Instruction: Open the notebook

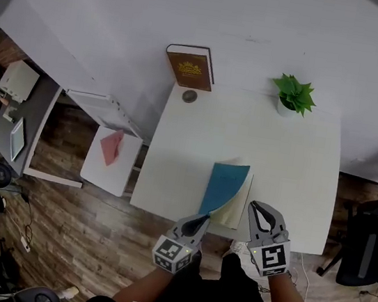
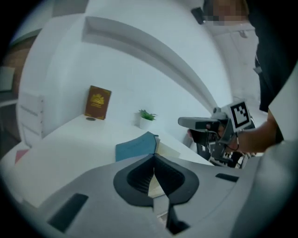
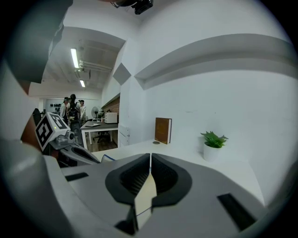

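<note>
Left hand-held gripper (image 1: 203,219): clamps notebook cover (image 1: 224,187) | right hand-held gripper (image 1: 254,207): clamps pages (image 1: 234,215) | right gripper view only: people (image 3: 72,108)

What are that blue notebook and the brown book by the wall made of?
The notebook looks like thin matte blue card over cream paper: its lifted cover bends. The brown book seems hardbound, perhaps leather-look, with gold stamping; it stands stiffly upright.

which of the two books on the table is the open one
The blue notebook at the near edge of the table: its cover is lifted off cream pages. The brown book stands upright and closed at the far edge.
</note>
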`<control>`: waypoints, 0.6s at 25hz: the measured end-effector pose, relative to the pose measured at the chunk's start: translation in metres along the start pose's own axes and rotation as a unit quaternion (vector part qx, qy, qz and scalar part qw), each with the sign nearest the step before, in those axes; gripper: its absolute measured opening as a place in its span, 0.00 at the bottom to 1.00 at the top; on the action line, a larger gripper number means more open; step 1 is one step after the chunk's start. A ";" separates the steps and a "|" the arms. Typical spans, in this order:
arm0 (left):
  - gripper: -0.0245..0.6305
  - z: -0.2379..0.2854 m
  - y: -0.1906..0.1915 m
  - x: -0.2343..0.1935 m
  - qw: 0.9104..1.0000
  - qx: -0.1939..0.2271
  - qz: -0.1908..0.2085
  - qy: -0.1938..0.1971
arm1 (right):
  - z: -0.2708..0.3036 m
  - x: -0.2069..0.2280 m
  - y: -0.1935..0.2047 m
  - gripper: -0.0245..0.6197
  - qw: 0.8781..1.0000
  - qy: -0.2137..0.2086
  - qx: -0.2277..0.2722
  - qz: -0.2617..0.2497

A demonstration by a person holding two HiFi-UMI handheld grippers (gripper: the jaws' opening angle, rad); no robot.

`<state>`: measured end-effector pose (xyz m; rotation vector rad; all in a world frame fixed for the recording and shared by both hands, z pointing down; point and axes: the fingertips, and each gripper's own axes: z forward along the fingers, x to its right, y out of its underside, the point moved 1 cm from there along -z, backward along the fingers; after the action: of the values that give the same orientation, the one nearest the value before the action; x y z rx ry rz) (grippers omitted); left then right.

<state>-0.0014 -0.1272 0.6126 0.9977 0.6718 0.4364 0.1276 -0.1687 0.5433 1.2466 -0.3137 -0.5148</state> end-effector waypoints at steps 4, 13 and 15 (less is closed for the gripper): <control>0.05 -0.021 -0.002 -0.041 0.986 0.060 -0.153 -0.040 | 0.013 -0.012 -0.008 0.05 1.000 -0.015 0.003 -0.002; 0.04 -0.068 0.023 -0.131 0.906 0.146 -0.369 -0.148 | 0.034 -0.033 -0.020 0.05 0.998 -0.047 0.003 -0.045; 0.04 -0.070 0.030 -0.142 0.892 0.151 -0.394 -0.161 | 0.038 -0.037 -0.021 0.05 0.998 -0.049 0.002 -0.041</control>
<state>-0.1526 -0.1572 0.6573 0.9646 0.7888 -0.5567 0.0731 -0.1851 0.5362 1.2443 -0.3483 -0.6473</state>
